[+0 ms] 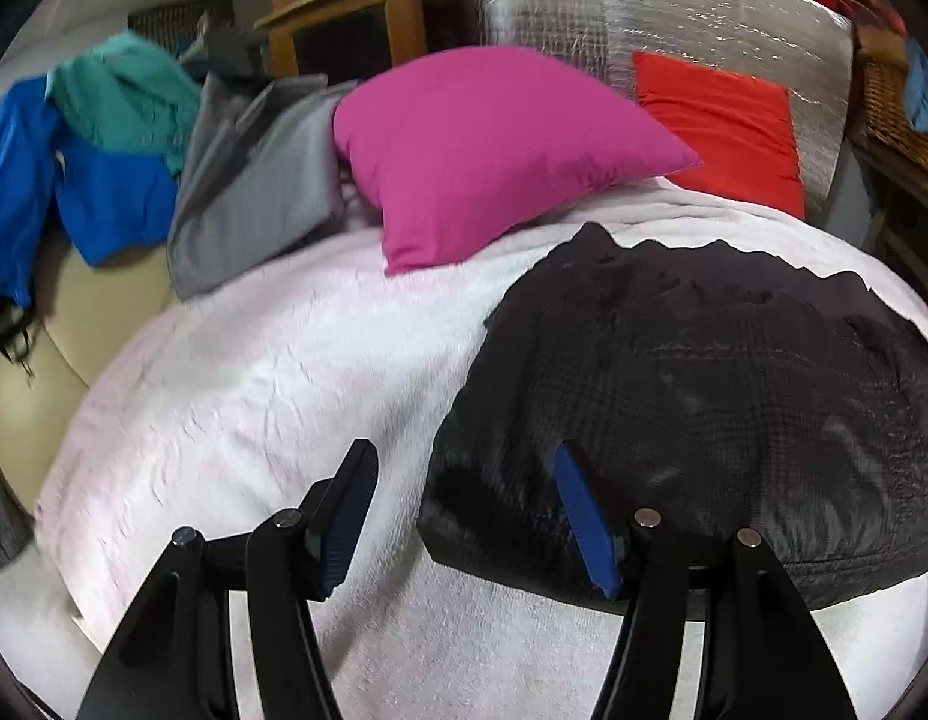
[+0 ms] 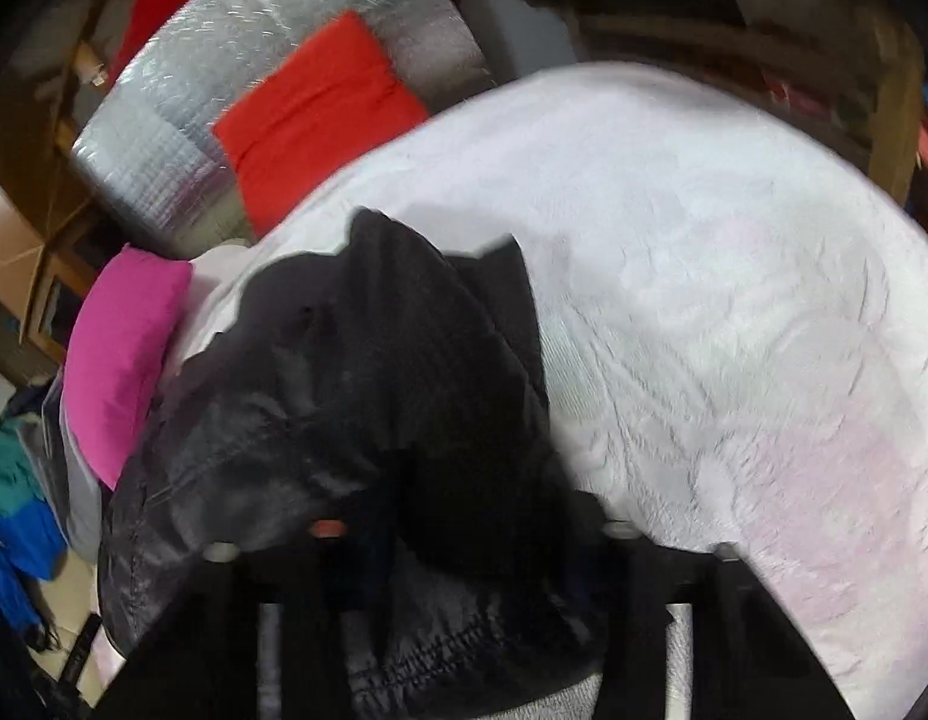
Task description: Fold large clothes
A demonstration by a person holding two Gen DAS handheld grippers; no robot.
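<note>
Hovering left gripper (image 1: 464, 516) spread at black jacket (image 1: 703, 408) edge, right gripper (image 2: 452, 540) seemingly clamping it

White fleecy blanket (image 1: 236, 396), spread over the bed as its top cover. Magenta pillow (image 1: 493, 150), lying on the blanket at the far end, one corner pointing right. Red cushion (image 1: 727, 126), propped upright behind the blanket against a silver quilted foil panel (image 1: 673, 18). Grey folded fabric (image 1: 260, 180), just left of the magenta pillow and touching it. Teal garment (image 1: 128, 102), resting on a blue garment (image 1: 98, 198), both heaped at far left on a cream surface (image 1: 86, 312). Wooden cabinet (image 1: 356, 18), standing behind the grey fabric. Wicker basket (image 1: 901, 114), at the right edge.
</note>
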